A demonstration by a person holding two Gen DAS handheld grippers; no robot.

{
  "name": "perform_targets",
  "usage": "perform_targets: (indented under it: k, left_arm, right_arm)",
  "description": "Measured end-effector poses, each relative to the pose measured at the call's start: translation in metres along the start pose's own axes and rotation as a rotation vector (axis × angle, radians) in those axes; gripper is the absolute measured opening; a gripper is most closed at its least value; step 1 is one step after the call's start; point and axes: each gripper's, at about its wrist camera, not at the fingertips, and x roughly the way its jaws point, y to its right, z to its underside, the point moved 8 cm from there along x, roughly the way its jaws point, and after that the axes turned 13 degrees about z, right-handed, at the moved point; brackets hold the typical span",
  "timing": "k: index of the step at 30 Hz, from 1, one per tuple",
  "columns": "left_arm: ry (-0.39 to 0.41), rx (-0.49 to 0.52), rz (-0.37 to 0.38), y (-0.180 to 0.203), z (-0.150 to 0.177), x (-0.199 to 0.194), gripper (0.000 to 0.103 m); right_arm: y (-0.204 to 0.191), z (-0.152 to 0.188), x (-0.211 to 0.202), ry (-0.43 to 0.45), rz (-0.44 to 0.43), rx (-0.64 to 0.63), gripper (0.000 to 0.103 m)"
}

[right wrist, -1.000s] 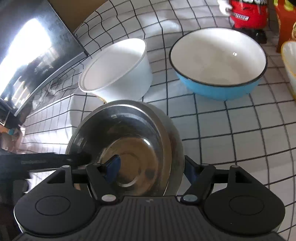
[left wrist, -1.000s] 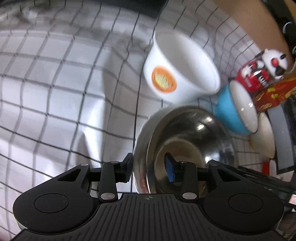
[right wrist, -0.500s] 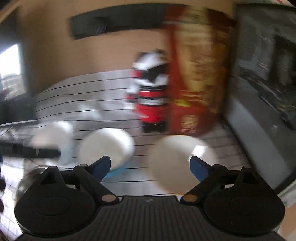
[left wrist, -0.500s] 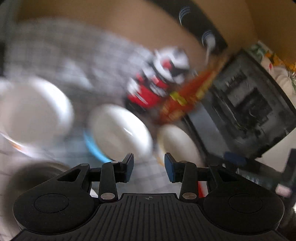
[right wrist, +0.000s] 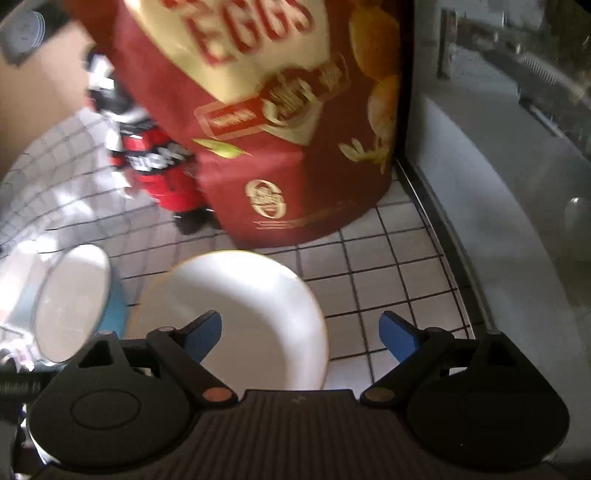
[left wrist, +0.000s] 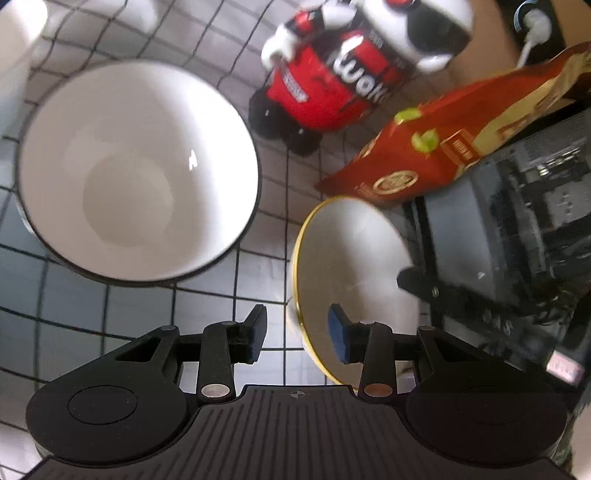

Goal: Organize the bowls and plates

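Note:
A white bowl with a gold rim (left wrist: 351,258) sits on the checked cloth beside a larger blue bowl with a white inside (left wrist: 136,170). My left gripper (left wrist: 297,334) stands open astride the gold bowl's near-left rim, one finger inside and one outside, with neither pad pressing. In the right wrist view the same gold-rimmed bowl (right wrist: 251,306) lies just ahead, with the blue bowl (right wrist: 70,302) to its left. My right gripper (right wrist: 301,330) is open wide with its jaws closing. Its left finger is over the bowl's inside and its right finger over the cloth.
A red snack bag (right wrist: 266,122) and a red and white toy figure (left wrist: 343,70) stand close behind the bowls. A black glass-fronted appliance (left wrist: 517,221) blocks the right side. A white cup (left wrist: 18,33) shows at the far left edge.
Both grippers swung right, away from the steel bowl and over to the gold-rimmed bowl. The right jaws opened wider. The steel bowl is out of view.

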Motion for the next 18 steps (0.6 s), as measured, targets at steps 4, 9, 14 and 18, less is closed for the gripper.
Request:
perform_targets:
  k: [4,9,14,18]
  left_arm:
    - [0.005,0.010,0.020,0.003,0.001,0.014,0.039]
    - [-0.019,0.084,-0.032,0.008,0.000,0.015,0.025]
    - [-0.046,0.109,-0.075,0.004,0.012,-0.001,0.025]
    - [-0.070,0.103,-0.080,-0.008,0.030,-0.023,0.024]
  right_arm:
    - [-0.002,-0.003,0.030,-0.055,-0.007,-0.034,0.064]
    - [-0.014,0.002,0.034,-0.103,-0.135,-0.033,0.055]
    - [-0.024,0.017,0.017,-0.117,-0.176,-0.049,0.055]
    - [-0.036,0.040,0.000,-0.140,-0.218,-0.075,0.055]
